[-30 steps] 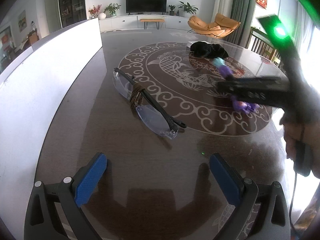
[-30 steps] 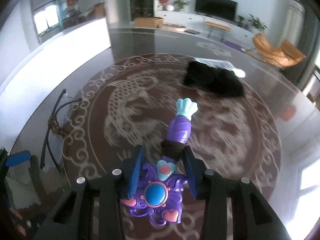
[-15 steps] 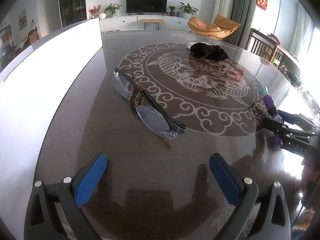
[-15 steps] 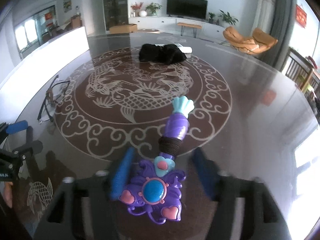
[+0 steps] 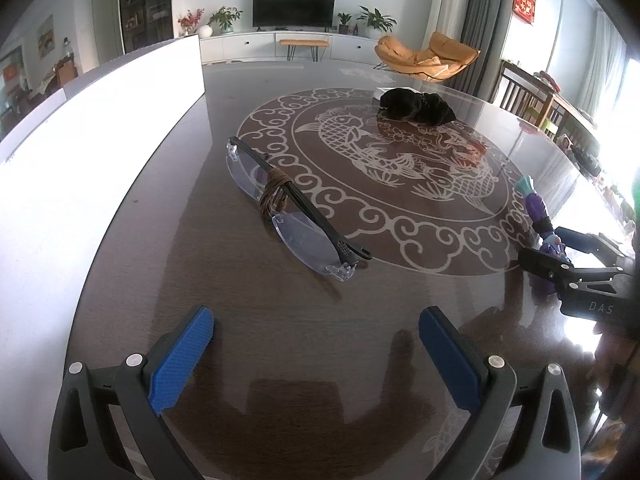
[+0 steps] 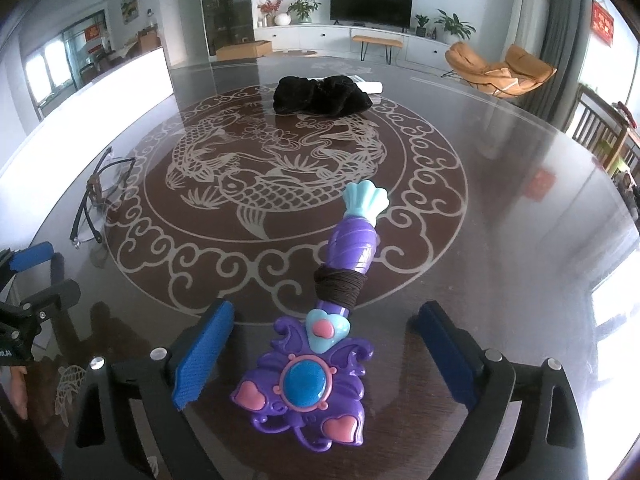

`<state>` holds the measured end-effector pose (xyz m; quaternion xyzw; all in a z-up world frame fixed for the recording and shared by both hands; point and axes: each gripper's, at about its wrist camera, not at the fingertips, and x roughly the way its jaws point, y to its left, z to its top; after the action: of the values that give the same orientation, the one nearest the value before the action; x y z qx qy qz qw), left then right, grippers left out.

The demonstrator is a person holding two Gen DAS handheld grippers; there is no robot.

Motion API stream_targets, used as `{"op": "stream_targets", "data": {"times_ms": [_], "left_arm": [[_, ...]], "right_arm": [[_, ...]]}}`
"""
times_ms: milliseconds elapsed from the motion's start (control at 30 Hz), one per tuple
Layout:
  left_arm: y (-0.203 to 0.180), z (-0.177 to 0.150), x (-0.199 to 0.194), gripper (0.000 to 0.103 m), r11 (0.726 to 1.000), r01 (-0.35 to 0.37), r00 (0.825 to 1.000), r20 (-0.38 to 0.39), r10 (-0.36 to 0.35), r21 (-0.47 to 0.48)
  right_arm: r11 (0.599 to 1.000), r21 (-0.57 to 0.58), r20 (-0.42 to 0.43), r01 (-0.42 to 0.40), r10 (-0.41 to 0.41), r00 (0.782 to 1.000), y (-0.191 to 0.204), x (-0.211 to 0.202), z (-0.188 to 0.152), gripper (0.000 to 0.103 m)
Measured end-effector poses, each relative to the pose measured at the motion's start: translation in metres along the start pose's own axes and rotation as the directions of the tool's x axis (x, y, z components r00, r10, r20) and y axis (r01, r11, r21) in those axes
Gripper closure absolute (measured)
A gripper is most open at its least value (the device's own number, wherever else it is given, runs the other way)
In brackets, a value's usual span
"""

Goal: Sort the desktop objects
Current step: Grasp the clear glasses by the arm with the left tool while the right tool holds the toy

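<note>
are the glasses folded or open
Folded: the glasses lie on the table with both dark arms crossed along the lenses, bound at the bridge by a brown cord.

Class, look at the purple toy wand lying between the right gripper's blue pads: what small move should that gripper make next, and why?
Probably lift the right gripper straight back off the purple toy wand with the blue gem. Its jaws are opening, neither pad touches the wand, and the wand lies flat on the dark glass-topped table, so it looks set down.
</note>
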<state>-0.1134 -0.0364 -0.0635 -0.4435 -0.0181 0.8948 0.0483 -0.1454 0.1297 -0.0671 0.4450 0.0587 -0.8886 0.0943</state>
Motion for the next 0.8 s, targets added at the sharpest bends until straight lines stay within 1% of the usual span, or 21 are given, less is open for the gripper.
{"op": "stream_targets", "data": {"times_ms": [300,333,400,433,567,667,733,800], "left_arm": [[0.001,0.000,0.001,0.000,1.000,0.001,1.000,-0.004,-0.001,0.007],[0.002,0.000,0.000,0.000,1.000,0.009,1.000,-0.002,-0.009,0.006],[0.006,-0.004,-0.004,0.000,0.999,0.049,0.999,0.008,-0.049,-0.006],[0.010,-0.006,-0.008,0.000,0.997,0.080,0.997,0.017,-0.080,-0.020],[0.020,-0.010,-0.015,0.000,0.987,0.144,0.989,0.041,-0.141,-0.075],[0.023,-0.006,-0.013,0.000,0.981,0.156,0.987,0.050,-0.151,-0.117],[0.023,0.005,-0.006,0.000,0.978,0.162,0.987,0.026,-0.160,-0.132],[0.026,0.019,0.001,0.000,0.976,0.151,0.988,0.009,-0.152,-0.157]], "right_arm": [[1.000,0.001,-0.001,0.000,0.000,1.000,-0.001,-0.001,0.000,0.008],[1.000,0.002,-0.001,-0.001,0.001,1.000,-0.001,-0.001,0.000,0.008],[1.000,0.002,-0.001,-0.001,0.001,1.000,-0.001,-0.001,0.000,0.008],[1.000,0.002,-0.002,-0.001,0.001,1.000,-0.001,-0.001,0.000,0.008],[1.000,0.002,-0.002,-0.001,0.001,1.000,-0.001,-0.001,0.000,0.008],[1.000,-0.001,-0.004,-0.008,0.008,1.000,0.000,0.000,0.000,0.006],[1.000,-0.007,-0.004,-0.011,0.011,1.000,0.002,0.001,0.000,0.006],[1.000,-0.007,-0.004,-0.014,0.014,1.000,0.003,0.001,0.000,0.006]]}}
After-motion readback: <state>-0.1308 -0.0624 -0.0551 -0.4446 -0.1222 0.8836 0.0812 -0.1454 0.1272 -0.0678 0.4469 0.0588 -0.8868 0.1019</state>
